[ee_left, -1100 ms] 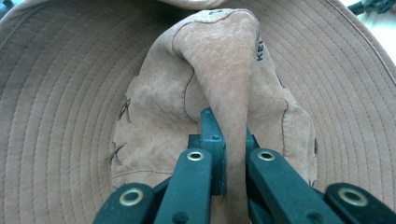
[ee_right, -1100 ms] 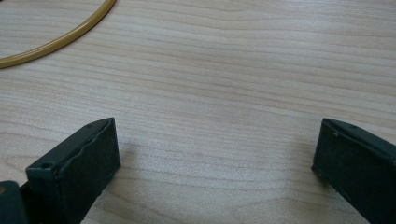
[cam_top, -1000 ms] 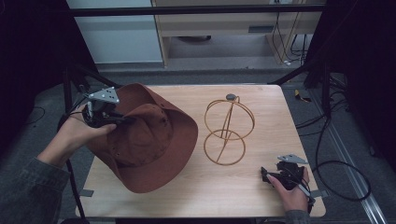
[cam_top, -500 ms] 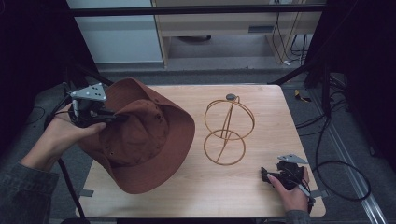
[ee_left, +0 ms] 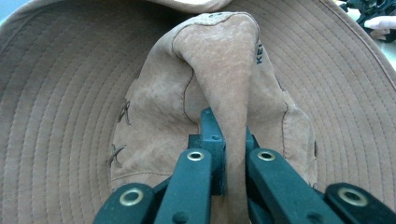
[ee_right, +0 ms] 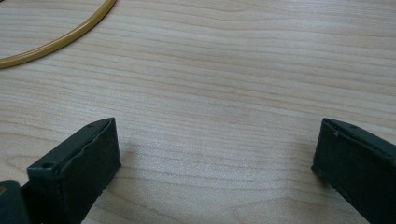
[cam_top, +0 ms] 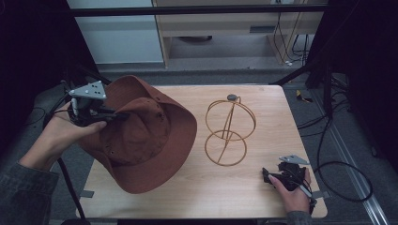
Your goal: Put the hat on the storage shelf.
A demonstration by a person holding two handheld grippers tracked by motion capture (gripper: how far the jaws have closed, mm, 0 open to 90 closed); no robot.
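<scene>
While the right tool (cam_top: pixel 271 177) rests low on the near right corner of the pale wooden bench (cam_top: pixel 263 206), its two black jaws stand wide apart over bare wood and hold nothing; the right gripper view shows a short arc of gold wire just ahead of them. Farther in, at the left edge, the left tool (cam_top: pixel 121 114) is clamped on a pinched fold in the crown of the brown suede wide-brimmed hat (cam_top: pixel 145 140), and the left gripper view shows the suede squeezed tight between the jaws. That hat hangs tilted from this grip, its brim spreading over the bench's left half; whether the lower brim edge touches the wood I cannot tell from above.

Judging by this, the step in hand is carrying the hat toward the gold wire hat stand (cam_top: pixel 230 131), which stands upright near the bench's middle, apart from the brim. The next move probably calls for lifting the hat higher, swinging it rightward, and lowering the crown's hollow over the stand's upper ring before letting go; the free tool could steady the base ring.

Counted: one hat, one stand, two tools, one bench.
</scene>
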